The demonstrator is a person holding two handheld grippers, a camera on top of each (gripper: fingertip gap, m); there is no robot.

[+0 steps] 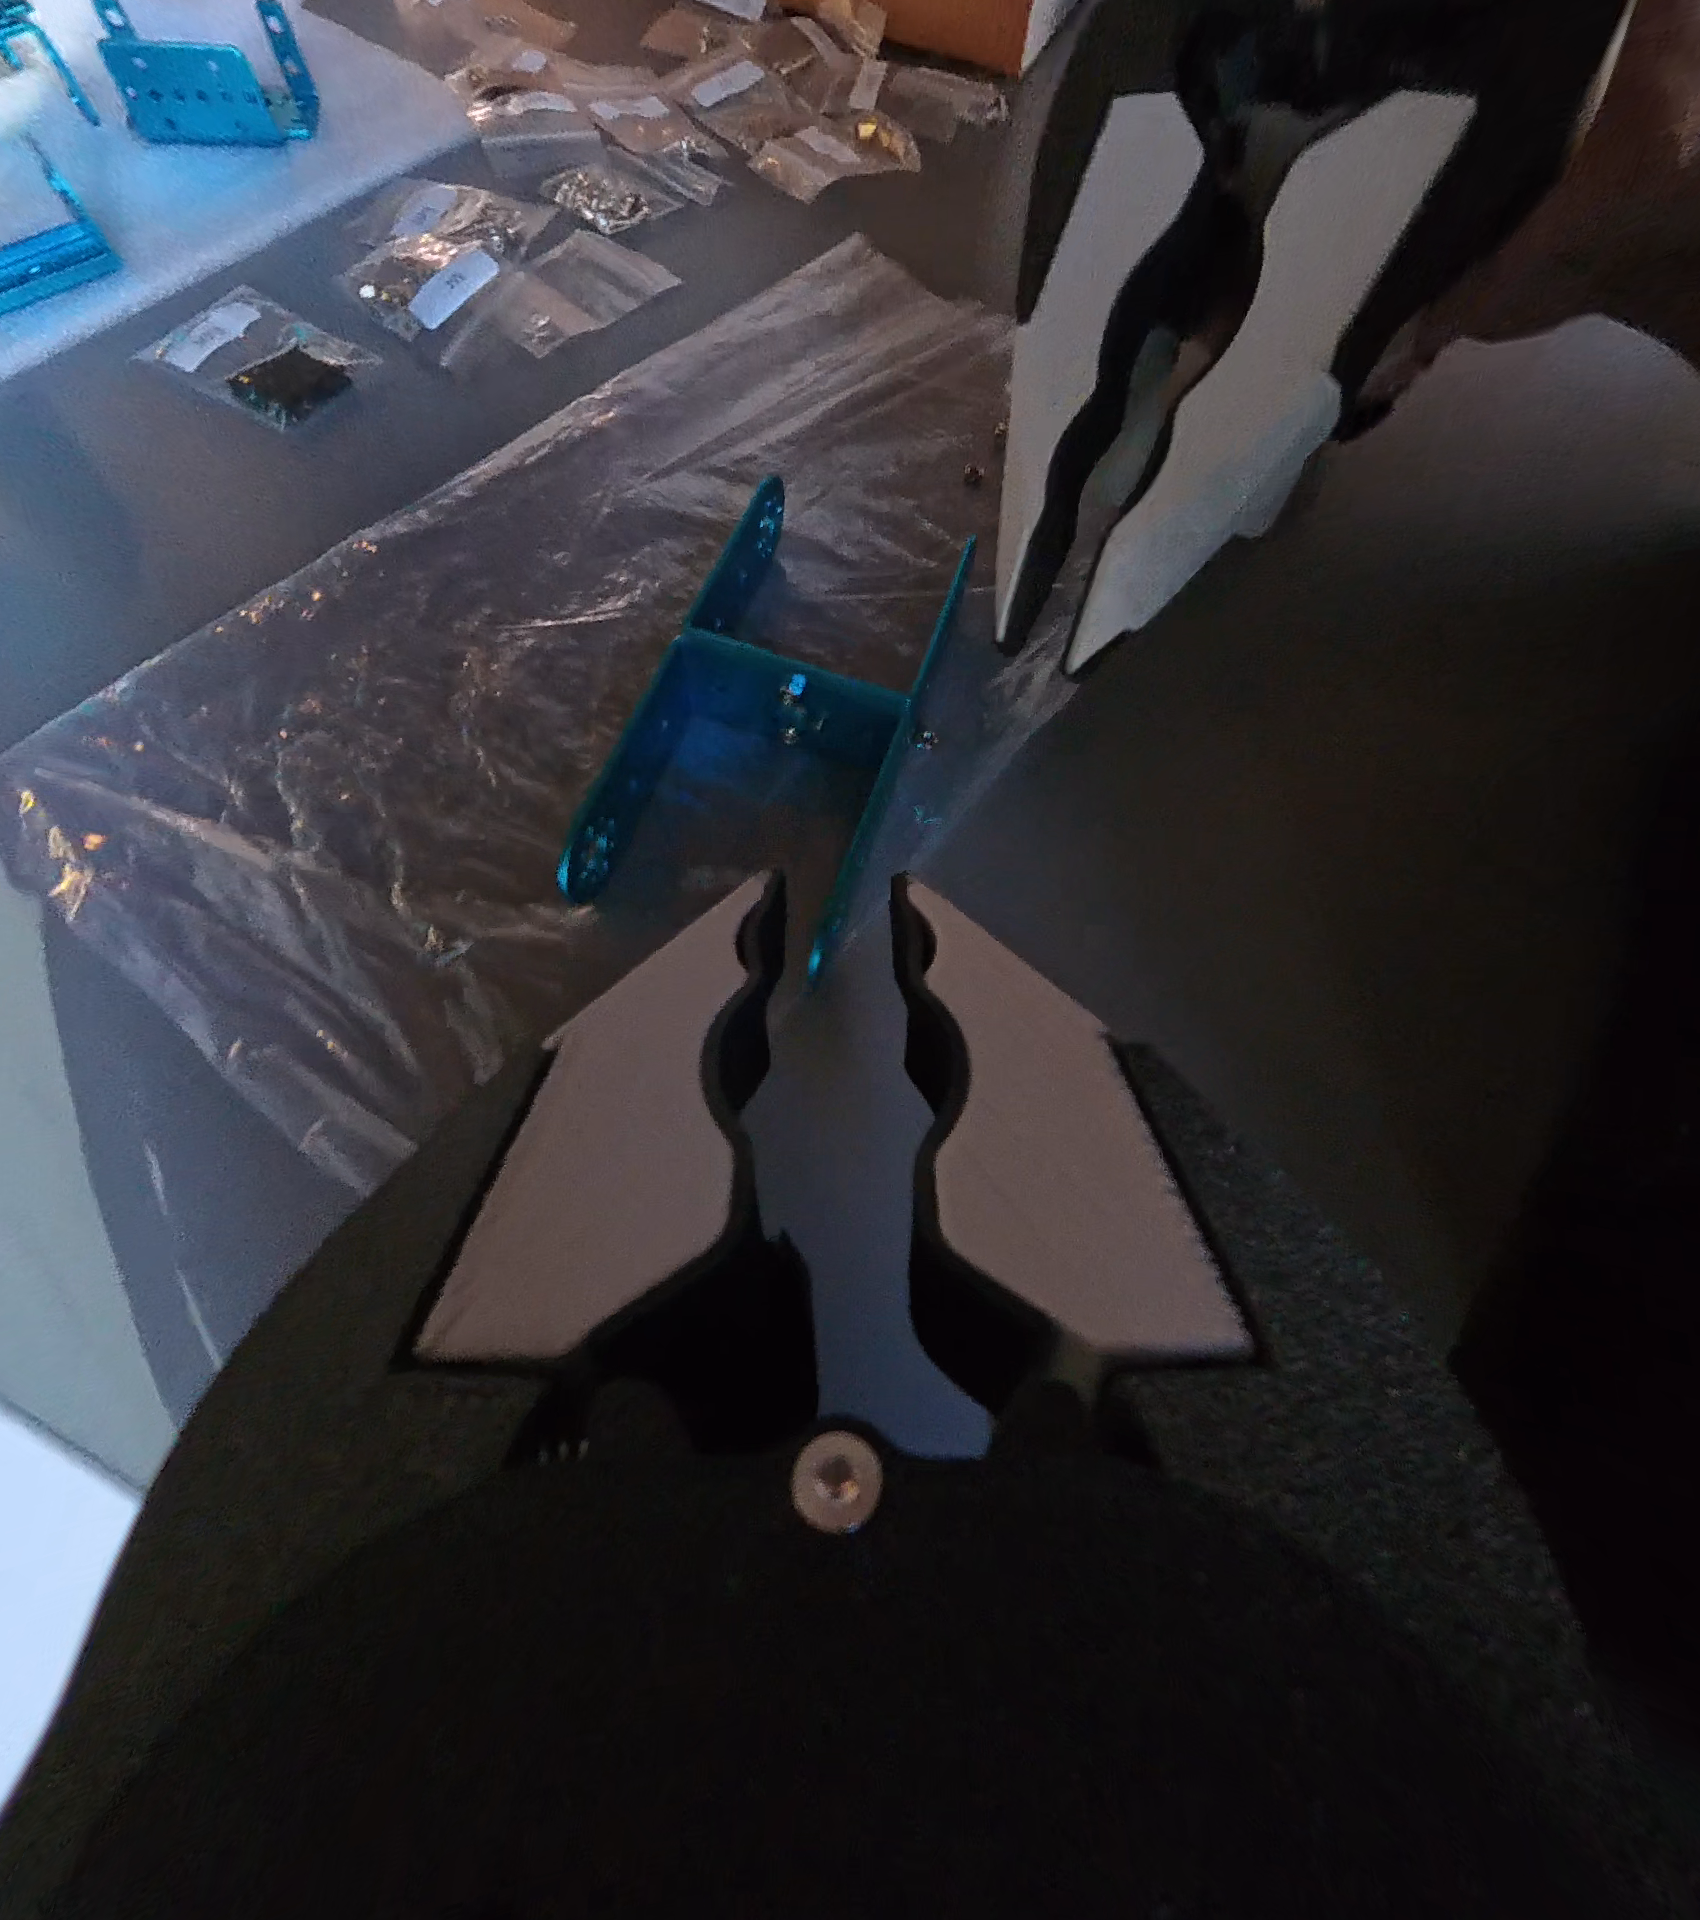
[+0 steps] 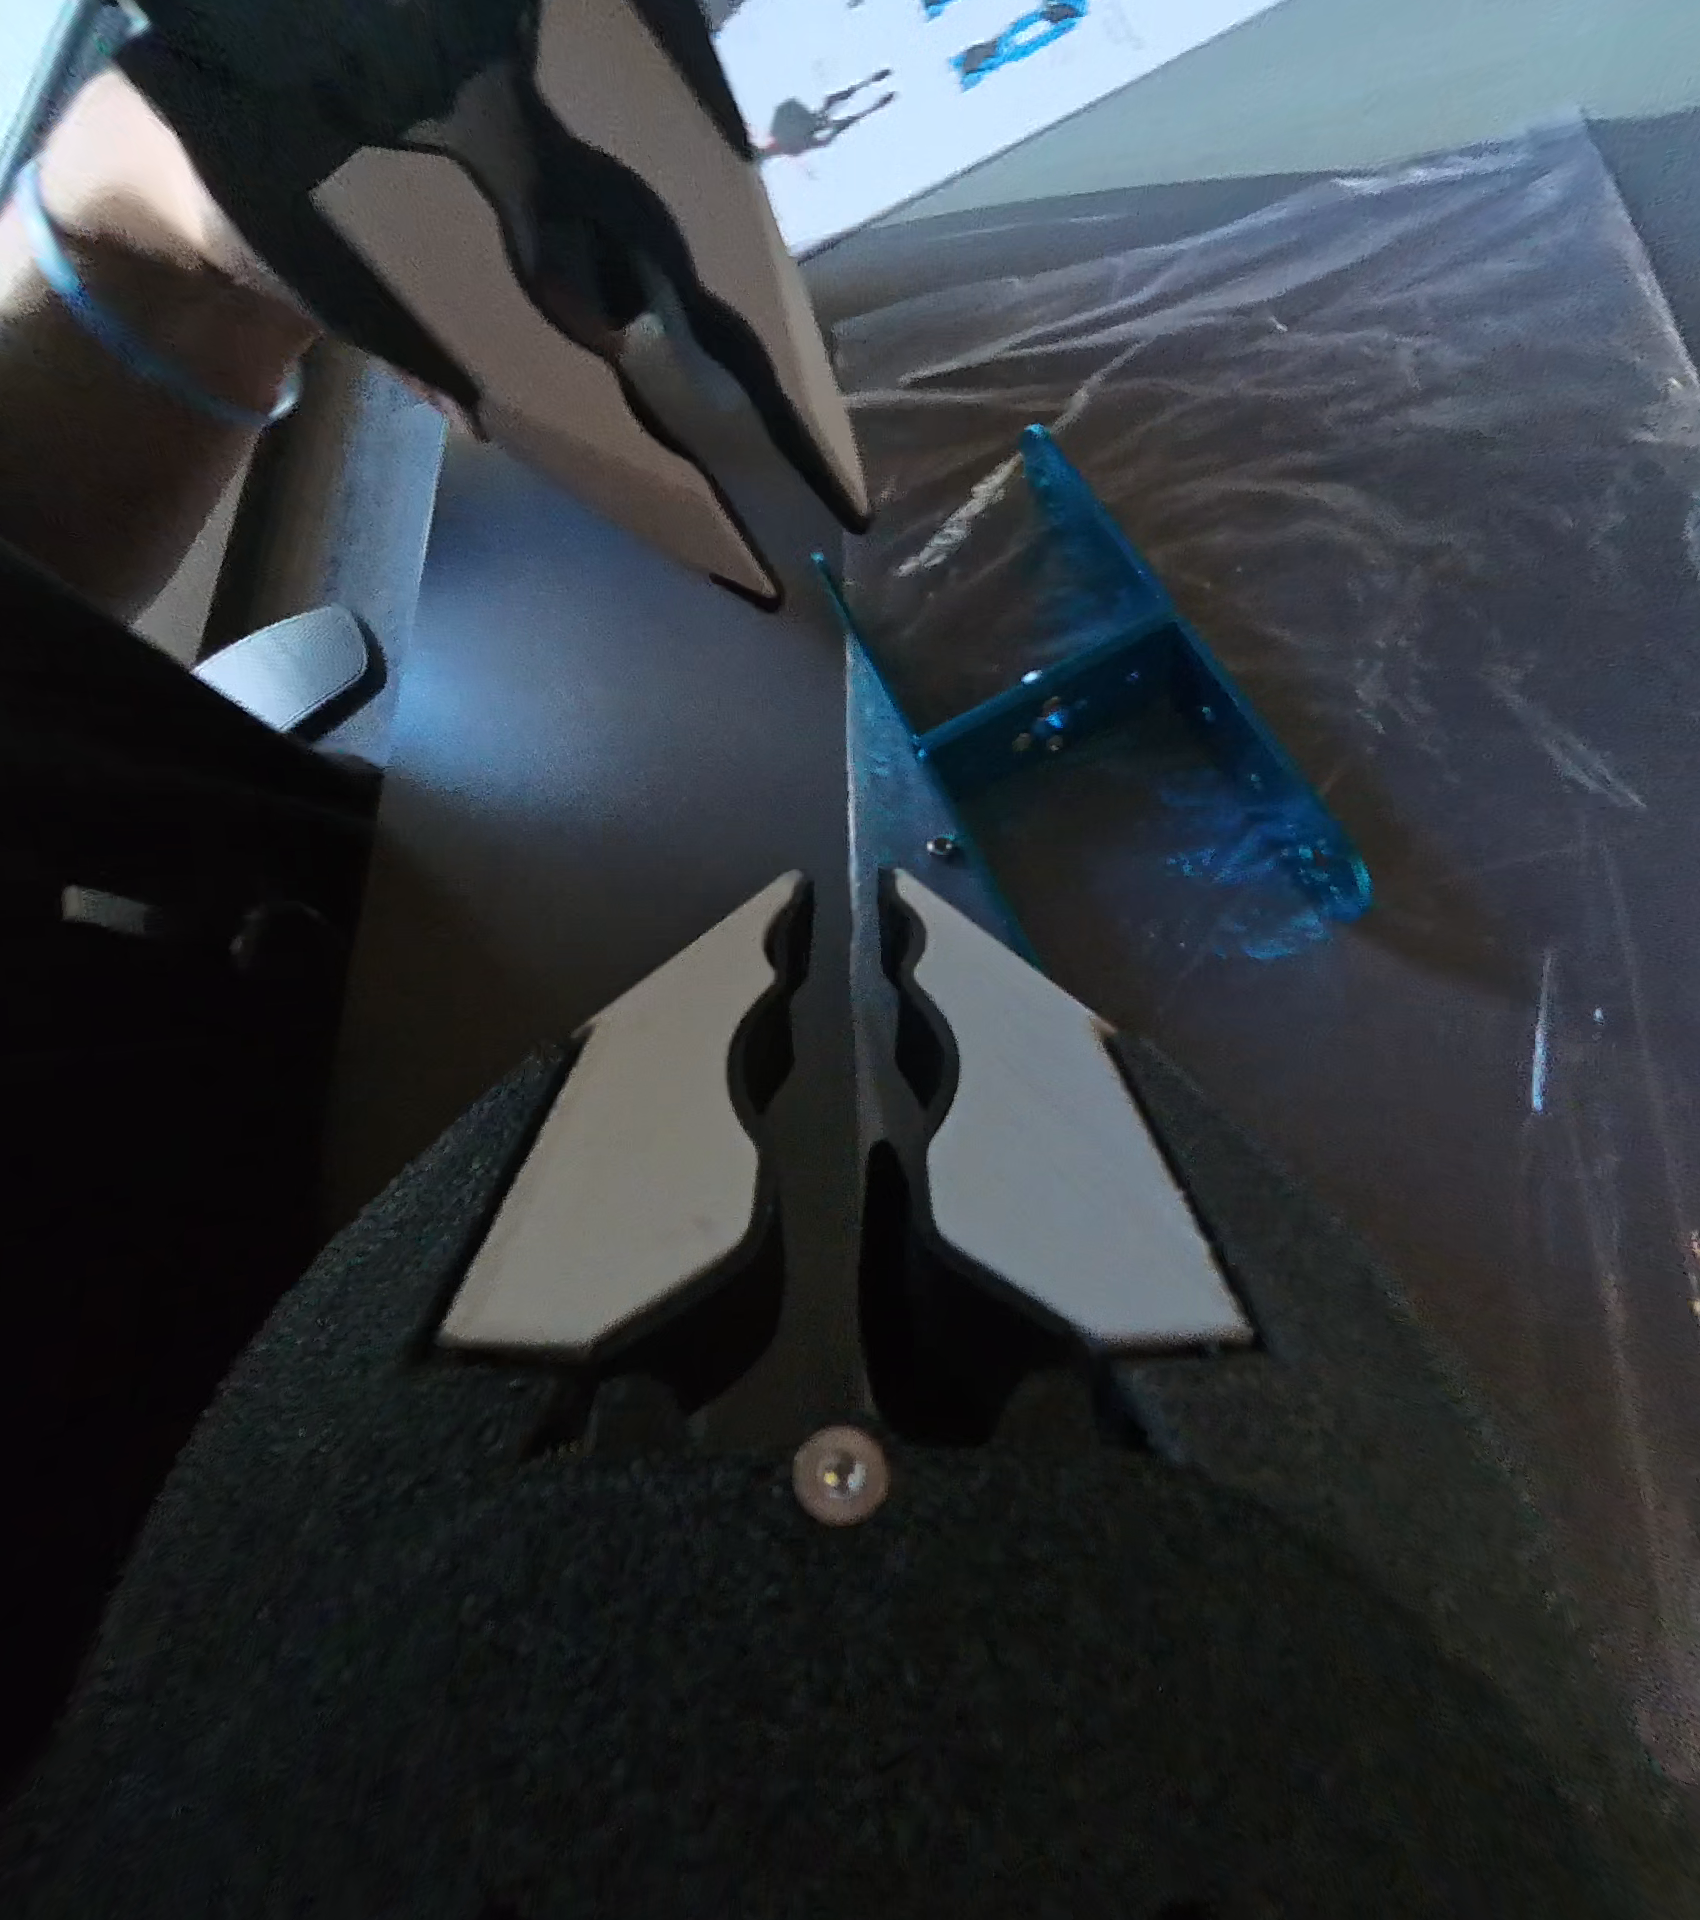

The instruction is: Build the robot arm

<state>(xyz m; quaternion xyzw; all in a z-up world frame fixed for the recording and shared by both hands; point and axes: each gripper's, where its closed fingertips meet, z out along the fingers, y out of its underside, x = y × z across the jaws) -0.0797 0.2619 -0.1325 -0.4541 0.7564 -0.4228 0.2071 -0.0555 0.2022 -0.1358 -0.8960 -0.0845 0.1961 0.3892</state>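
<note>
Left hand-held gripper [image 1: 830, 894]: parted a little, straddling the near tip of the bracket's [image 1: 784, 717] right side plate at frame centre, not visibly pinching it. Right hand-held gripper [image 2: 846, 894]: narrowly parted too, apparently empty, hanging just beside the far end of that same plate, at the edge of the sheet [image 1: 358, 727].

Seems best to keep both pairs of fingers square to the thin plate, close gently, and sit low, near the cross piece. Looks likely to tip or skate on the slick plastic if nudged from one side only. Worth minding the screw [image 1: 924, 738] poking from the plate's outer face.

Stands upright on its plate edges, on the crinkled clear sheet, right at its border with the bare dark worktop [image 1: 1345, 831]. Farther up and left: bags [image 1: 617, 187] of small hardware, then more brackets [image 1: 202, 94], also blue, on a pale bright patch in the upper left corner. Dim nearby, with some blur.
</note>
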